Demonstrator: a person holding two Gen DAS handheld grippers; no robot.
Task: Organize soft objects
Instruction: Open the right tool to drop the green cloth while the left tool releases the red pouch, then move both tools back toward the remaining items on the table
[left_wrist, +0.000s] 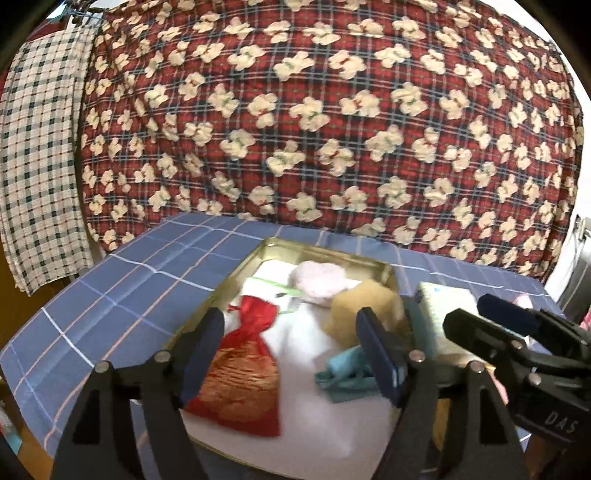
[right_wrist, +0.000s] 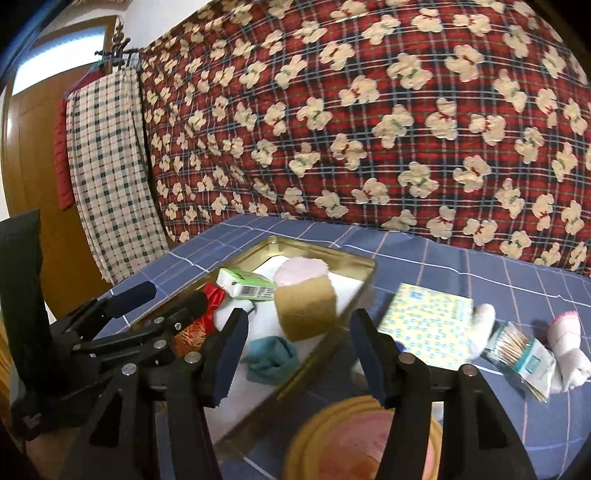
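A gold tin tray with a white lining stands on the blue checked tablecloth. In it lie a red pouch, a pink fluffy pad, a tan sponge block, a teal cloth and a green-white pack. My left gripper is open and empty, low over the tray's near end. My right gripper is open and empty above the tray's near right rim. Each gripper shows in the other's view.
Right of the tray lie a yellow dotted tissue pack, a white sock, a pack of cotton swabs and a rolled white-pink cloth. A round yellow-rimmed dish sits near. A red teddy-print quilt hangs behind.
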